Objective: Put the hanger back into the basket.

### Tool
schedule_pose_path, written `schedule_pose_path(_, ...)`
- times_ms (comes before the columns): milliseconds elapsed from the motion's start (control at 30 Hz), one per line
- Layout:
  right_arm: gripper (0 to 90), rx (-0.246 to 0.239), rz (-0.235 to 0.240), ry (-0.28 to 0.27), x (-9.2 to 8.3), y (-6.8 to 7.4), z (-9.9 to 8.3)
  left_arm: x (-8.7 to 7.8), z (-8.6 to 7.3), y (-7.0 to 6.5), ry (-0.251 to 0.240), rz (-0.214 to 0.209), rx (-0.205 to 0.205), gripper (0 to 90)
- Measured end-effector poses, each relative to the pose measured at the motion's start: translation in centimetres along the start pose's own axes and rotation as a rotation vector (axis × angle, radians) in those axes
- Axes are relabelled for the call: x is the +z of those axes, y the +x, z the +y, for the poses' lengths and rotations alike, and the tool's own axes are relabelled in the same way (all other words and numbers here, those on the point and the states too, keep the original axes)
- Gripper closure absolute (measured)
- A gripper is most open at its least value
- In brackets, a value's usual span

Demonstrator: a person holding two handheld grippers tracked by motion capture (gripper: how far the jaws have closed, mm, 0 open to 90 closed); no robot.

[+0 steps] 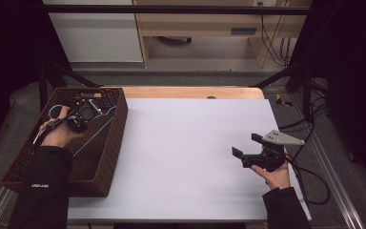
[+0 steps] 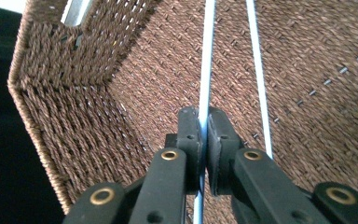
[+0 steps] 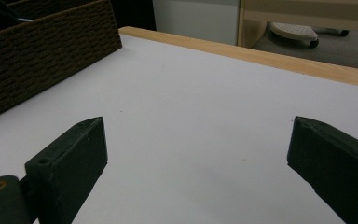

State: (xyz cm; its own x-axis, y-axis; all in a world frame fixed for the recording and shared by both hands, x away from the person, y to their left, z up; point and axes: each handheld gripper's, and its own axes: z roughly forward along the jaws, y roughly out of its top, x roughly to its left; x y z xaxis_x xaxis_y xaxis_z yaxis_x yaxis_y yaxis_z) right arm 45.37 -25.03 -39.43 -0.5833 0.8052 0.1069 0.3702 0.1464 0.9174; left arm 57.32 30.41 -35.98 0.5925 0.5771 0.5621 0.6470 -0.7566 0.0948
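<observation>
Gripping the blue cable (image 2: 205, 70) inside the wicker basket (image 1: 116, 125) | our left gripper (image 2: 204, 122) fingers pinch it, its length running straight ahead along them | our right gripper (image 1: 247, 146), fingers wide apart, hangs over the table (image 1: 186, 143), well apart.

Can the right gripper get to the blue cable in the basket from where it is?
Probably not yet: the right gripper sits open across the table, and the basket's wall stands between it and the blue cable.

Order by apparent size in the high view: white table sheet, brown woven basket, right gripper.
1. White table sheet, largest.
2. Brown woven basket.
3. Right gripper, smallest, jaws open over the sheet.
</observation>
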Motion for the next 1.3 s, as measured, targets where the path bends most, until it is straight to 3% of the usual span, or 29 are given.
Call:
schedule_pose_path(67, 5.2, -0.005, 0.001, 0.002, -0.1, 0.0, 0.0, -0.2, -0.2, 0.2, -0.014, -0.003, -0.026, 74.4)
schedule_pose_path(133, 5.2, -0.004, 0.001, -0.003, -0.1, 0.0, 0.0, -0.9, -0.6, 0.5, -0.066, -0.016, -0.047, 72.4)
schedule_pose_path(233, 5.1, -0.004, -0.002, -0.003, -0.1, 0.0, 0.1, -2.8, -1.4, 1.1, -0.18, -0.017, -0.116, 68.2)
schedule_pose_path(300, 5.0, -0.004, -0.004, -0.006, -0.2, 0.0, 0.1, -4.4, -2.2, 1.5, -0.286, -0.025, -0.208, 65.0)
schedule_pose_path(333, 5.0, -0.002, -0.004, -0.011, -0.2, 0.1, 0.2, -5.0, -2.4, 1.7, -0.306, -0.028, -0.222, 63.4)
schedule_pose_path(367, 5.0, -0.003, -0.005, -0.013, -0.2, 0.1, 0.2, -5.7, -2.8, 1.9, -0.336, -0.037, -0.262, 62.3)
schedule_pose_path(400, 5.0, -0.008, -0.003, -0.011, -0.3, 0.1, 0.2, -6.5, -3.2, 1.9, -0.392, -0.047, -0.292, 60.9)
schedule_pose_path(600, 4.9, -0.011, -0.003, -0.028, -0.7, 0.1, 0.4, -10.2, -4.6, 1.5, -0.597, -0.107, -0.36, 52.7)
schedule_pose_path(700, 4.7, -0.009, -0.003, -0.031, -0.8, 0.2, 0.5, -11.3, -5.2, 0.9, -0.723, -0.163, -0.416, 48.0)
schedule_pose_path(800, 4.7, -0.012, -0.005, -0.047, -1.0, 0.2, 0.7, -12.3, -5.6, -0.4, -0.831, -0.215, -0.455, 41.4)
schedule_pose_path(867, 4.5, -0.013, -0.007, -0.055, -1.2, 0.2, 0.7, -12.7, -5.7, -1.4, -0.884, -0.235, -0.46, 34.1)
schedule_pose_path(1033, 4.0, -0.013, -0.009, -0.072, -1.6, 0.0, 0.9, -13.2, -6.1, -5.6, -1.008, -0.296, -0.483, 22.0)
schedule_pose_path(1200, 3.6, -0.019, -0.01, -0.076, -1.8, 0.1, 0.9, -12.4, -6.2, -9.5, -1.061, -0.352, -0.512, 14.5)
schedule_pose_path(1300, 3.3, -0.023, -0.006, -0.081, -1.8, 0.1, 0.9, -11.5, -6.1, -11.4, -1.053, -0.368, -0.529, 10.5)
